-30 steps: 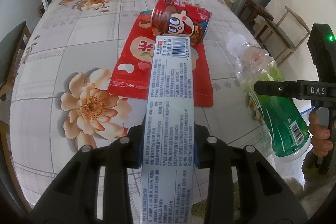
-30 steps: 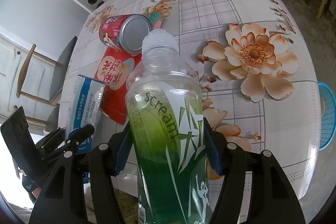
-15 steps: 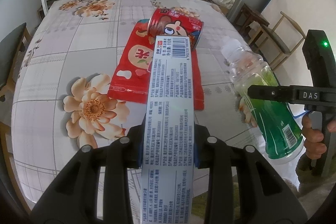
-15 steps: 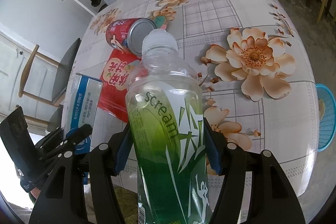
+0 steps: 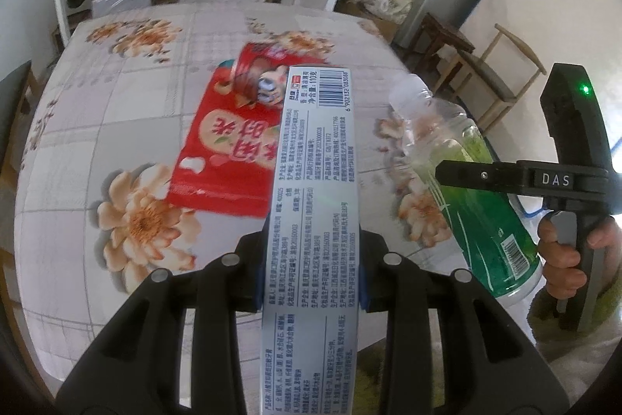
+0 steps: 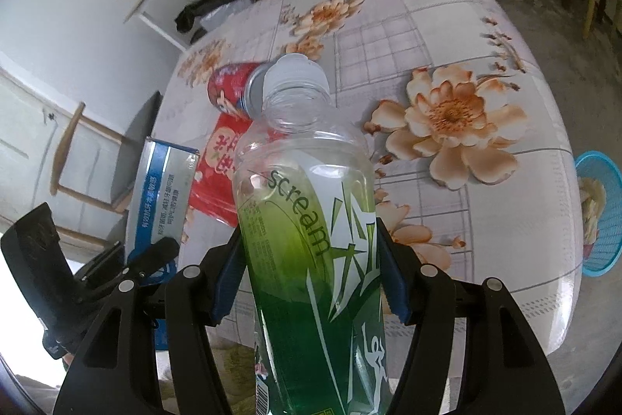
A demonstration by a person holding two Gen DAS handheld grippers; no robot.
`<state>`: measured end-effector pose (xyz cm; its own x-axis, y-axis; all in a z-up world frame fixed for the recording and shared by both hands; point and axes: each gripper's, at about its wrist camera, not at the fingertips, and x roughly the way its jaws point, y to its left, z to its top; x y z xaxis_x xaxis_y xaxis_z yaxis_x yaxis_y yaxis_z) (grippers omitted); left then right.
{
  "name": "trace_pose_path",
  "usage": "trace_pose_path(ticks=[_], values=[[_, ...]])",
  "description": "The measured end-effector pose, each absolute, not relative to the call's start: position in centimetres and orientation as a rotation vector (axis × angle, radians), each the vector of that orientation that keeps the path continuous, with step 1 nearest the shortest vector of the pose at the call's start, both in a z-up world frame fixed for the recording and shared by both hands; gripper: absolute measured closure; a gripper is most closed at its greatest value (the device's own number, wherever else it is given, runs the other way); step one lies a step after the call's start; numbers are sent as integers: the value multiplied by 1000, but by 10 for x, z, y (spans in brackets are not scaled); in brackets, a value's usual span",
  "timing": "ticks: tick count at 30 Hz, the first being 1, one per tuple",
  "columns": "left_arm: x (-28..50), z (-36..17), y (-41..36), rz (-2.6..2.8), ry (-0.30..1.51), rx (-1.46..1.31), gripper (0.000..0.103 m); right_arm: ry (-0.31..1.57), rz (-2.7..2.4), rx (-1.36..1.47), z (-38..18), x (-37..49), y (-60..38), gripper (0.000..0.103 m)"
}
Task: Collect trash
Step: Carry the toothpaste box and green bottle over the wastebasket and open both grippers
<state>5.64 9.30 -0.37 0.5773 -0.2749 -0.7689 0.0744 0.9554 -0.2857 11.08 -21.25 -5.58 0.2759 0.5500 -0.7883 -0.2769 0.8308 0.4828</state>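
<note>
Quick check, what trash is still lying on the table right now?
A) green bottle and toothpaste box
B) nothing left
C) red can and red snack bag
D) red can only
C: the red can lies on its side on the red snack bag on the table, while the toothpaste box is clamped in the left gripper and the green bottle in the right gripper.

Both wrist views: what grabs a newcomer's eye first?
The green plastic bottle fills the right wrist view, clamped between the right gripper jaws. In the left wrist view, a long white-and-blue box runs up the middle, held by the left gripper. Behind them, a red can lies on a red snack bag on the floral table.
</note>
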Motion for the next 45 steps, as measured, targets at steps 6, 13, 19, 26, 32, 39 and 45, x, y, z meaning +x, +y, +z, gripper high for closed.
trace_pose_path(ticks=[6,13,19,26,32,39,45], values=[[74,18,61,-311,909,-211,72,1106,531,374,-41,110,-257,43],[111,46,3,-497,892,-194,72,960,364,490,-12,97,-350,43],[149,58,-73,-672,927,-169,72,853,126,596,-9,66,-453,43],[196,24,-183,-829,1126,-157,72,893,-41,762,-68,48,-538,43],[223,-28,-267,-876,1308,-112,72,983,-63,909,-136,72,-577,43],[261,-55,-347,-844,1313,-105,39,1064,-157,868,-203,141,-626,40],[258,-61,-336,-819,1296,-132,36,1065,-209,846,-243,156,-637,40]])
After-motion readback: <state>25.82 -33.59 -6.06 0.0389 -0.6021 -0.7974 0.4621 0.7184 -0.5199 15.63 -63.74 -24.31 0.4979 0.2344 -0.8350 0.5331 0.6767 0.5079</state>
